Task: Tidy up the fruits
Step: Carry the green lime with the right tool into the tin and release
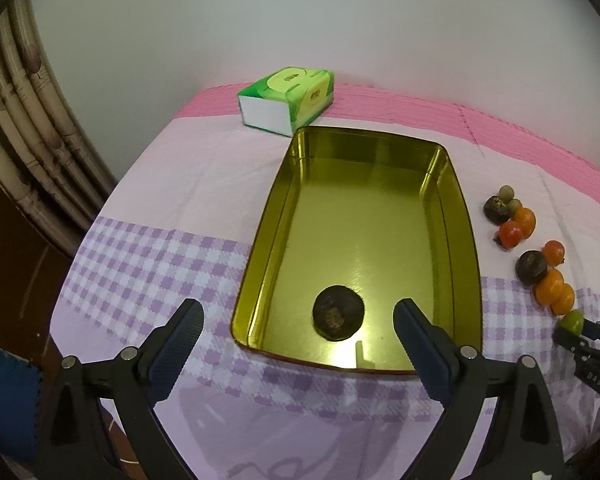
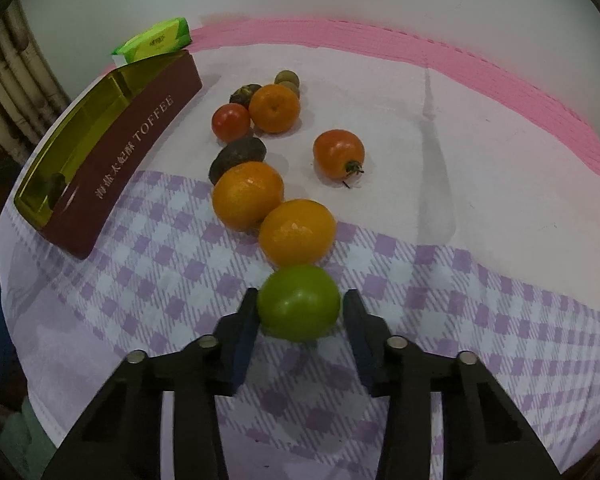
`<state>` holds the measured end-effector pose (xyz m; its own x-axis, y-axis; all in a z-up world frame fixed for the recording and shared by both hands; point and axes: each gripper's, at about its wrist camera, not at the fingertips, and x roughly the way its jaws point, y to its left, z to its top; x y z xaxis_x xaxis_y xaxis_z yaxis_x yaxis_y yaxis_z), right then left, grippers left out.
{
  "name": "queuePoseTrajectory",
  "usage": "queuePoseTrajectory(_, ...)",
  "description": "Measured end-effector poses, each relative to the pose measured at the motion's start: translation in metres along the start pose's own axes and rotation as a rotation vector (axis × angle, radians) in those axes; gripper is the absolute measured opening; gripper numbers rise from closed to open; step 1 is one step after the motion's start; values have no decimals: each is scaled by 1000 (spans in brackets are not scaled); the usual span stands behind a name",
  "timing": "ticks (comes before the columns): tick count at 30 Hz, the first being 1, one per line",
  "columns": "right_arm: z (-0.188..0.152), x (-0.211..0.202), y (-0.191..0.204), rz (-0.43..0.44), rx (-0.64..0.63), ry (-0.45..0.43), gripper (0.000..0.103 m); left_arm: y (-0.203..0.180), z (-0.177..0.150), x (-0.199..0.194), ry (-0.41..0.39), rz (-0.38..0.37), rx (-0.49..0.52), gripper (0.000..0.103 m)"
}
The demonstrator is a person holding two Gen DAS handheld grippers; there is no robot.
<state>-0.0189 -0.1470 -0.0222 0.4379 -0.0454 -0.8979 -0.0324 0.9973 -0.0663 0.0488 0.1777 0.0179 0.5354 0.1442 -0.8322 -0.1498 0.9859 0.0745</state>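
A gold tin tray (image 1: 460,208) lies on the checked cloth with one dark round fruit (image 1: 338,317) near its front end. My left gripper (image 1: 298,320) is open and empty, hovering over the tray's near rim. My right gripper (image 2: 300,306) has its fingers on both sides of a green fruit (image 2: 299,302) on the cloth, closed against it. Beyond it lie two oranges (image 2: 296,230), a third orange (image 2: 274,108), two red tomatoes (image 2: 339,154), two dark fruits (image 2: 238,156) and small brownish fruits (image 2: 287,79). The fruit row also shows in the left wrist view (image 1: 548,280).
A green tissue pack (image 1: 288,96) sits behind the tray. The tray's maroon outer wall (image 2: 116,164) reads TOFFEE. A pink cloth strip (image 2: 460,52) runs along the back by the wall. A bamboo chair (image 1: 20,120) stands left of the table.
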Motion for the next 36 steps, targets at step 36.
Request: queuePoseTrajectory(36, 93, -18, 186, 208, -338, -88, 39, 84, -5, -4, -27, 170, -275, 102)
